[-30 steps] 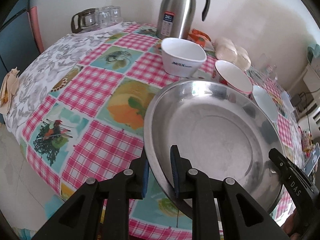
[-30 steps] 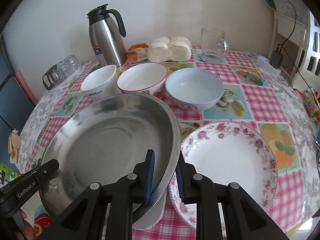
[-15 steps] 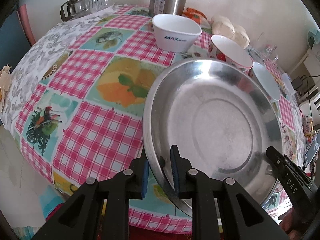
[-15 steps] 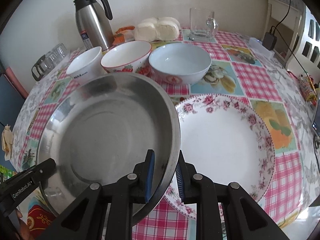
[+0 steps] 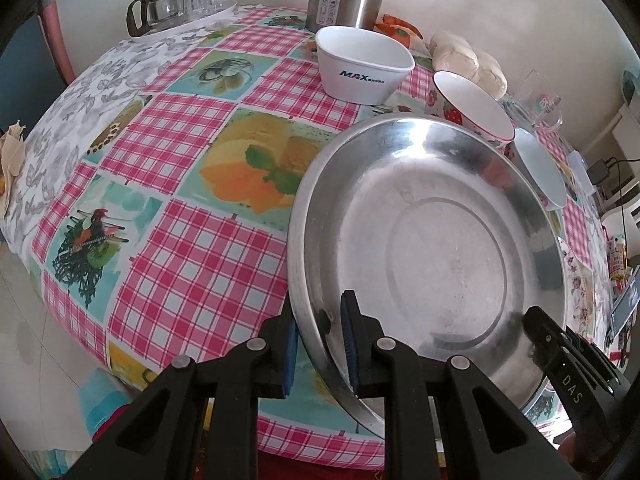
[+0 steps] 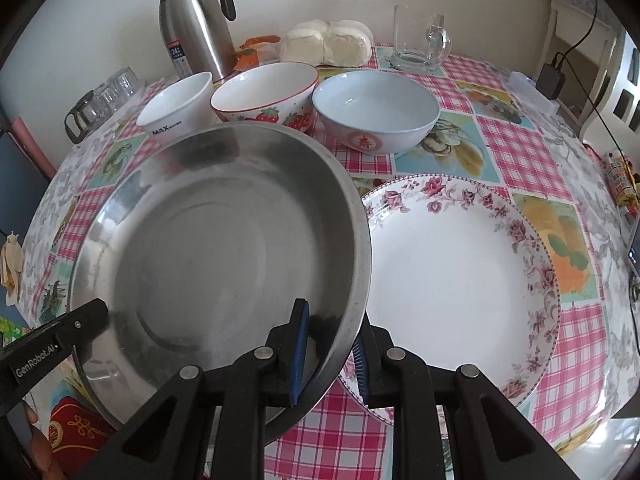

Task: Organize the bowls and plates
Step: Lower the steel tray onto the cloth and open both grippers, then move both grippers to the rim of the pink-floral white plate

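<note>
- Since a second earlier, the steel pan (image 6: 224, 248) had tipped flatter and sat lower over the worktop (image 5: 192, 264).
- I had my left hand-held gripper (image 5: 320, 344) and right hand-held gripper (image 6: 330, 354) clamped on opposite rims.
- Its right edge overlapped the floral plate (image 6: 460, 272); three bowls stood behind it.

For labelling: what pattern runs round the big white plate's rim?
Pink roses on the plate rim, clearest in the right wrist view.
</note>
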A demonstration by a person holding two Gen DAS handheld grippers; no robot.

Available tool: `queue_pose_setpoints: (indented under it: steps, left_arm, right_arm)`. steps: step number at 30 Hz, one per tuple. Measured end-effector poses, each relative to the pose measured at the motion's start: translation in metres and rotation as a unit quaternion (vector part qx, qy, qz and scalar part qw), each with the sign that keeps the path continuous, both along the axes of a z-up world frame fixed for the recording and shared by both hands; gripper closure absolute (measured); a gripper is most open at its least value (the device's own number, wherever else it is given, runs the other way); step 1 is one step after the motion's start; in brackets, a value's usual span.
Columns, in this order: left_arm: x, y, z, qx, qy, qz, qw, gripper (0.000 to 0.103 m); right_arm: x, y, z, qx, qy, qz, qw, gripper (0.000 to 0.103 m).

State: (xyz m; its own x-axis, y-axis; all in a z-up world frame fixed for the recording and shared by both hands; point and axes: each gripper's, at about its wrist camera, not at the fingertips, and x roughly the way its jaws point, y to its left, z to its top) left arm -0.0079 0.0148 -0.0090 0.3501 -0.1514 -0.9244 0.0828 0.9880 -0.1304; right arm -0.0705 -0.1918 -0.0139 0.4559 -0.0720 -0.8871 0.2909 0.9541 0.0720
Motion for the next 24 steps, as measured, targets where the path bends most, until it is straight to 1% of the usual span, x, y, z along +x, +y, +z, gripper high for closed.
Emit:
queue_pose_setpoints:
  steps: [6, 7, 9, 12, 14, 16, 18, 20, 23, 24]
  left_arm:
    - [0.002, 0.0, 0.0, 0.001, -0.002, 0.004, 1.0, 0.08]
    - [0.002, 0.0, 0.001, 0.002, -0.003, 0.005, 1.0, 0.078]
    - [0.003, 0.002, 0.002, 0.0, -0.006, 0.009, 0.9999, 0.067]
    - [0.003, 0.004, 0.006, -0.004, -0.015, 0.014, 0.9998, 0.061]
    - [0.003, 0.004, 0.008, -0.004, -0.02, 0.016, 0.9997, 0.058]
    - [0.003, 0.005, 0.01, -0.007, -0.023, 0.017, 0.9996, 0.055]
    - [0.004, 0.006, 0.011, -0.007, -0.025, 0.021, 0.9995, 0.048]
    - [0.003, 0.006, 0.012, -0.006, -0.027, 0.024, 0.9993, 0.047]
    - [0.004, 0.005, 0.013, 0.0, -0.03, 0.023, 0.9993, 0.044]
    - [0.004, 0.004, 0.013, 0.003, -0.03, 0.021, 0.9993, 0.039]
  right_arm:
    - [0.0, -0.002, 0.002, 0.003, 0.001, -0.008, 1.0, 0.08]
    - [0.0, -0.003, 0.002, 0.003, 0.0, -0.01, 1.0, 0.076]
    - [0.0, -0.004, 0.003, 0.004, -0.002, -0.014, 1.0, 0.073]
    - [-0.001, -0.006, 0.006, 0.004, -0.006, -0.019, 1.0, 0.068]
    - [-0.002, -0.008, 0.008, 0.003, -0.009, -0.023, 1.0, 0.061]
    - [-0.001, -0.01, 0.009, 0.003, -0.013, -0.028, 1.0, 0.06]
    - [-0.002, -0.011, 0.011, 0.004, -0.018, -0.032, 0.999, 0.058]
    - [-0.002, -0.013, 0.012, 0.002, -0.021, -0.035, 0.999, 0.048]
    - [-0.002, -0.013, 0.014, 0.002, -0.025, -0.036, 0.999, 0.042]
    - [-0.002, -0.012, 0.014, 0.003, -0.026, -0.035, 0.999, 0.041]
